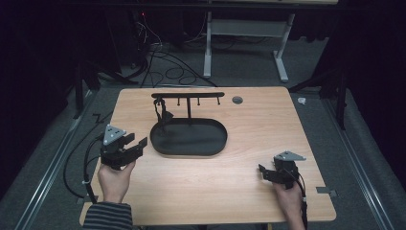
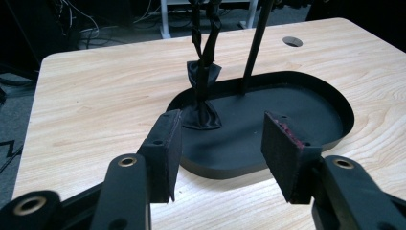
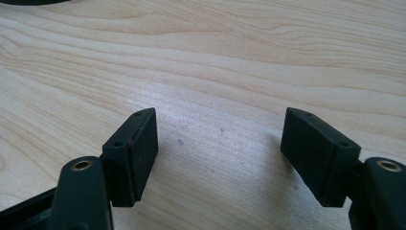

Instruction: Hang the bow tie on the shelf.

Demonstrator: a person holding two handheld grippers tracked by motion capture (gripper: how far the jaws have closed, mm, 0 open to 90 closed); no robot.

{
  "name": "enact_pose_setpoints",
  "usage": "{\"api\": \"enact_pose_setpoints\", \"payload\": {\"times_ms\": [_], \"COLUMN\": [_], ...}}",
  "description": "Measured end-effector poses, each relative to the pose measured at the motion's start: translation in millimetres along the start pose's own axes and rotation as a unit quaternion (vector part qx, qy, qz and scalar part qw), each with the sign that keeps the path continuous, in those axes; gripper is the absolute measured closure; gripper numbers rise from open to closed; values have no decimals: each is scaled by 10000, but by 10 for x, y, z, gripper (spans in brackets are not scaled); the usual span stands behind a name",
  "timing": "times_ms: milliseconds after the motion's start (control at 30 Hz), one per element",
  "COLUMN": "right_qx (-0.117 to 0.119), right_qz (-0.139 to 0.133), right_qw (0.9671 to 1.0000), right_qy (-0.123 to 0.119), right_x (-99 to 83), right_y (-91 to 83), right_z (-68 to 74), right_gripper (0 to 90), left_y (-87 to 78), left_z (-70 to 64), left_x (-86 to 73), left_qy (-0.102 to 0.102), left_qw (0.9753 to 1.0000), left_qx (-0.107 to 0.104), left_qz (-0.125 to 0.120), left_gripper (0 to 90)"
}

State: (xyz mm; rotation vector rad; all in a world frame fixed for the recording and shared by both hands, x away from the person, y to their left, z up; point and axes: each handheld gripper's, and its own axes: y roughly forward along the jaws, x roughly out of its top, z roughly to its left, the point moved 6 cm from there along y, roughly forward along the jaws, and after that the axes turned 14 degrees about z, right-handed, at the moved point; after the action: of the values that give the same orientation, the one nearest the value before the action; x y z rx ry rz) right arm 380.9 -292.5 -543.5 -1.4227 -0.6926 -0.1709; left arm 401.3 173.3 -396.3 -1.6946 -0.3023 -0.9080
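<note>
A wooden counter (image 1: 249, 143) is seen from the high view, with a black oval tray (image 1: 189, 138) set a little left of its centre. From the tray's far edge a thin post rises to a black hook rail (image 1: 187, 95), and a black bow tie (image 1: 165, 115) is hung from the rail's left end, its lower part reaching down to the tray at about 10 o'clock. The left gripper (image 1: 131, 143) is held at 9 o'clock of the tray, just beside its rim, jaws apart and nothing between them. The right gripper (image 1: 263, 171) is held at 4 o'clock, well apart from the tray.

In the left gripper view, the tray (image 2: 335, 103) and the bow tie (image 2: 203, 86) are framed beyond the spread jaws, the tie's end resting on the tray floor.

In the right gripper view, bare wood grain of the counter (image 3: 215, 72) is shown between jaws held wide apart. No brand, label or writing can be read anywhere.
</note>
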Motion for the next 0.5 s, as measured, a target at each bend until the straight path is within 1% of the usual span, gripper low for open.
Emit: {"api": "enact_pose_setpoints", "payload": {"times_ms": [133, 267, 367, 500], "right_qx": [2, 2, 4, 13], "right_qz": [-2, 0, -1, -1], "right_qw": [10000, 10000, 10000, 10000], "right_qy": [-5, -5, -4, -32], "right_x": [0, 0, 0, 1], "right_y": [1, 0, 1, 1], "right_z": [0, 0, 0, 3], "right_gripper": [300, 299, 299, 299], "left_y": [18, 46, 50, 55], "left_z": [-3, -7, -14, -29], "left_x": [-51, -112, -141, -177], "left_qy": [-59, -77, -91, -192], "left_qw": [10000, 10000, 9999, 9998], "left_qx": [-6, 12, 23, -28], "left_qz": [-32, 59, 70, 28], "left_gripper": [475, 474, 473, 459]}}
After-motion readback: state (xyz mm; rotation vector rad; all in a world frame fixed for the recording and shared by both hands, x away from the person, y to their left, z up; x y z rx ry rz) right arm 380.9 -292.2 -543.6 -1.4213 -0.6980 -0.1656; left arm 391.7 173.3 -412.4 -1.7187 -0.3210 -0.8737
